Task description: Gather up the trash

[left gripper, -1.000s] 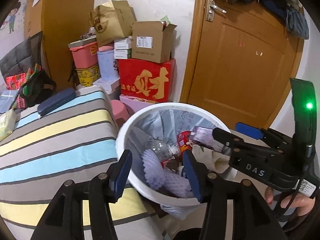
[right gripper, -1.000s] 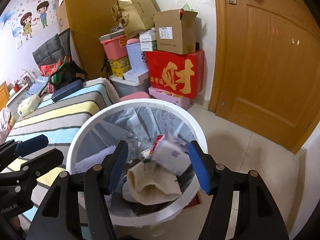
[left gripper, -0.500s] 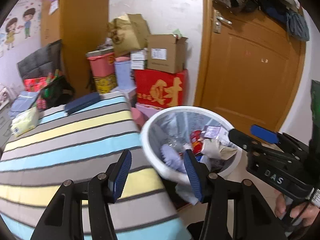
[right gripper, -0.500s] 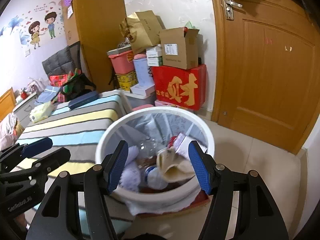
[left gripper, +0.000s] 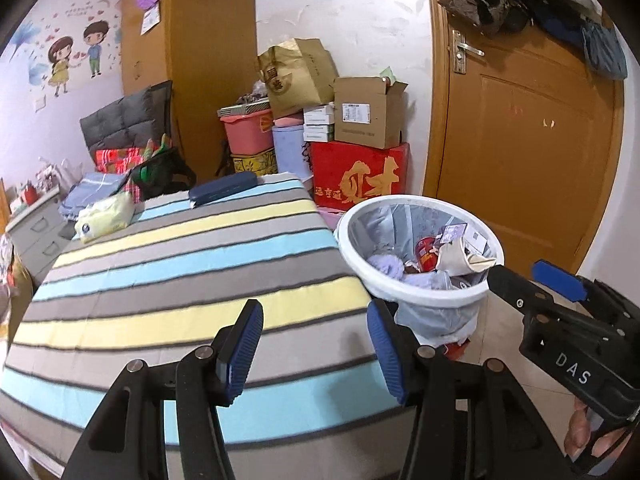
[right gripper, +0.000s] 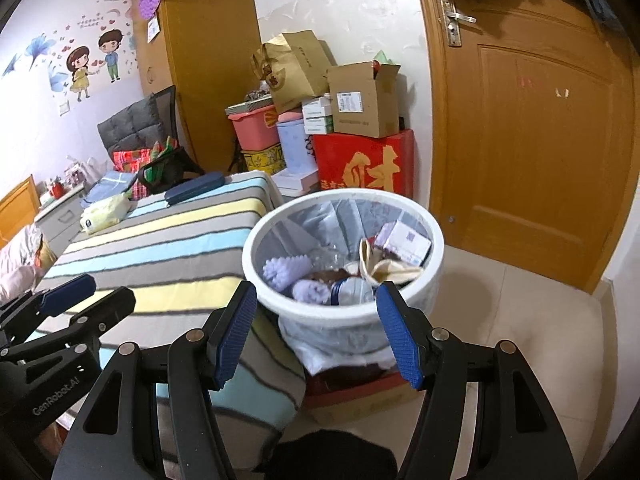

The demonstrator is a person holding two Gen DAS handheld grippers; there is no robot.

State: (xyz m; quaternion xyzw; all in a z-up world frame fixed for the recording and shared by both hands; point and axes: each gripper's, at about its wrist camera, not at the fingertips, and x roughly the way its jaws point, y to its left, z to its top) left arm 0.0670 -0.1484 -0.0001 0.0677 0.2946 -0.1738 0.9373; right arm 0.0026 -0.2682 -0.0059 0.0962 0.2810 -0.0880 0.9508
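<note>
**Both grippers empty beside the full bin**

I had the left gripper over the striped bed, its fingers apart with nothing between them. My right gripper hung just short of the white bin, fingers spread wide and empty too. The bin stood on the floor against the bed's corner, holding a plastic bottle, purple foam netting, a small box and what looked like crumpled cream paper.
</note>
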